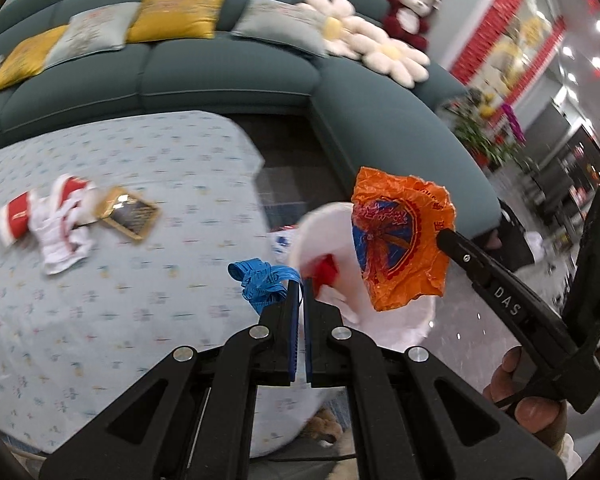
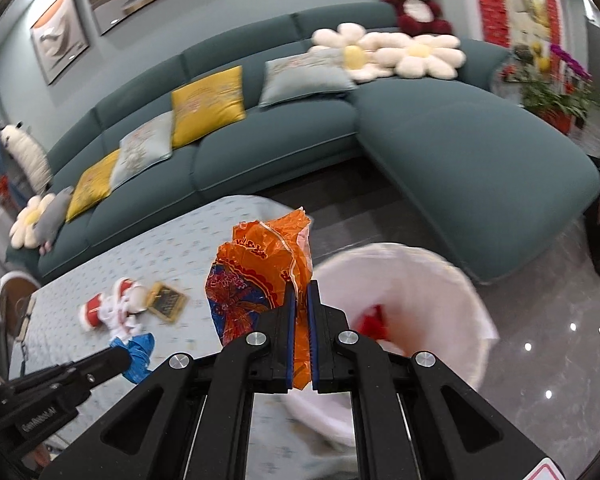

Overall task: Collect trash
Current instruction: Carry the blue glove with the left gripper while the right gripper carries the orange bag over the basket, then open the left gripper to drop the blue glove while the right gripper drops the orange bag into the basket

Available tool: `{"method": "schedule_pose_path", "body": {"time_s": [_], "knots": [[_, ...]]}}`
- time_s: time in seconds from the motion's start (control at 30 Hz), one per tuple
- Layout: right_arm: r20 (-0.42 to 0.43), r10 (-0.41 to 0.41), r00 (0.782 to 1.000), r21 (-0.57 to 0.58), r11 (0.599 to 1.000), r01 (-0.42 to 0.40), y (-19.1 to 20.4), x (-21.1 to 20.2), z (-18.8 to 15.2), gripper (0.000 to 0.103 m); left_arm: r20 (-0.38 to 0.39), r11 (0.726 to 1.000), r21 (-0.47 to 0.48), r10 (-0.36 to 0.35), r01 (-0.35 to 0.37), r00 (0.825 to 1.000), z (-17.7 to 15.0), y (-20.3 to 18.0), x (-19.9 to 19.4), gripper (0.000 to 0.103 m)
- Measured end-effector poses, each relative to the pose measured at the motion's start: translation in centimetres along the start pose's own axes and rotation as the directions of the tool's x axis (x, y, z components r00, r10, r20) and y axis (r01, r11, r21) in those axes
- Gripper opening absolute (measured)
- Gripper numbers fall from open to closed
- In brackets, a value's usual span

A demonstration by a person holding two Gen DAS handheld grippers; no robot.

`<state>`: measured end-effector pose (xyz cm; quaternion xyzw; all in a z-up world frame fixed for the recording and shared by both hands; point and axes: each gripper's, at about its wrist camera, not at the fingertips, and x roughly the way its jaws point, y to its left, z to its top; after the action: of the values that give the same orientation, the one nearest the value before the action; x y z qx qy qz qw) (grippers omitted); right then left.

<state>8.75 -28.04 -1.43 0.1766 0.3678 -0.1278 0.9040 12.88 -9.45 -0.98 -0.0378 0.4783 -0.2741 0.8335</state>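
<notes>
Beyond both of your tongs runs the big teal sofa (image 2: pixel 284 148), its chaise end reaching toward the right of the right tongs. It carries yellow and grey cushions (image 2: pixel 208 104), two daisy-shaped pillows (image 2: pixel 388 54) and a red plush bear (image 2: pixel 414 0) at the far corner.

Below and to the left of your tongs lies the bench (image 1: pixel 112 280) under a pale blue patterned cloth. On it, well to the left of the left tongs, sit a red-and-white doll (image 1: pixel 56 224) and a small framed slate (image 1: pixel 130 216), touching each other. Nothing stands between your tongs and the bin.

The white-lined trash bin (image 2: pixel 432 280) stands on the glossy floor just off the bench's edge, right of and below the right tongs and just ahead of the left tongs. Something red (image 2: pixel 374 322) lies inside it; what it is you cannot tell through the blur.

Your right tongs (image 2: pixel 300 284) are clamped tight on a crumpled orange wrapper (image 2: pixel 256 276) with blue and red print, held in the air at the bin's near-left rim. In the left wrist view that wrapper hangs in front of the bin's mouth.

Your left tongs (image 1: pixel 300 284) are closed on a bunched blue measuring tape (image 1: pixel 260 280), which sticks out to their left, over the bench edge beside the bin.
</notes>
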Motion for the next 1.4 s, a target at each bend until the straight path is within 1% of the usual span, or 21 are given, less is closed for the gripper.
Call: {"method": "schedule_pose_path", "body": {"time_s": [0.2, 0.33, 0.57, 0.8, 0.87, 0.93, 1.0, 1.03, 1.4], "knots": [[0.002, -0.046, 0.999, 0.073, 0.996, 0.046, -4.9, -0.6, -0.8, 0.006, -0.042, 0.995, 0.080, -0.063, 0.066, 0.997, 0.0, -4.7, 2.5, 0.002], [-0.002, -0.067, 0.998, 0.105, 0.992, 0.067, -7.2, -0.6, -1.4, 0.006, -0.076, 0.987, 0.133, -0.080, 0.089, 0.994, -0.2, -7.1, 4.4, 0.002], [-0.015, -0.088, 0.996, 0.148, 0.985, 0.089, -9.6, -0.1, -2.0, 0.006, -0.108, 0.982, 0.154, -0.097, 0.113, 0.989, -0.2, -9.0, 6.5, 0.002], [-0.020, -0.092, 0.996, 0.162, 0.982, 0.094, -10.4, 0.4, -2.0, 0.006, -0.113, 0.982, 0.145, -0.102, 0.118, 0.988, 0.0, -9.4, 7.4, 0.003], [-0.021, -0.093, 0.995, 0.164, 0.982, 0.095, -10.4, 0.4, -2.1, 0.006, -0.115, 0.982, 0.143, -0.105, 0.121, 0.988, -0.1, -9.7, 7.4, 0.007], [-0.022, -0.094, 0.995, 0.169, 0.981, 0.096, -10.2, 0.5, -2.0, 0.006, -0.115, 0.984, 0.137, -0.102, 0.117, 0.988, 0.1, -9.7, 7.4, 0.029], [-0.023, -0.093, 0.995, 0.172, 0.981, 0.095, -10.2, 0.6, -2.0, 0.006, -0.099, 0.986, 0.129, -0.093, 0.106, 0.991, 0.1, -9.8, 7.2, 0.040], [-0.023, -0.092, 0.996, 0.171, 0.981, 0.094, -10.1, 0.6, -2.0, 0.006, -0.092, 0.986, 0.128, -0.092, 0.103, 0.992, 0.1, -9.8, 7.0, 0.042], [-0.019, -0.078, 0.997, 0.156, 0.984, 0.080, -9.4, 0.5, -2.0, 0.006, -0.079, 0.989, 0.125, -0.072, 0.082, 0.994, 0.2, -9.2, 6.3, 0.041]]}}
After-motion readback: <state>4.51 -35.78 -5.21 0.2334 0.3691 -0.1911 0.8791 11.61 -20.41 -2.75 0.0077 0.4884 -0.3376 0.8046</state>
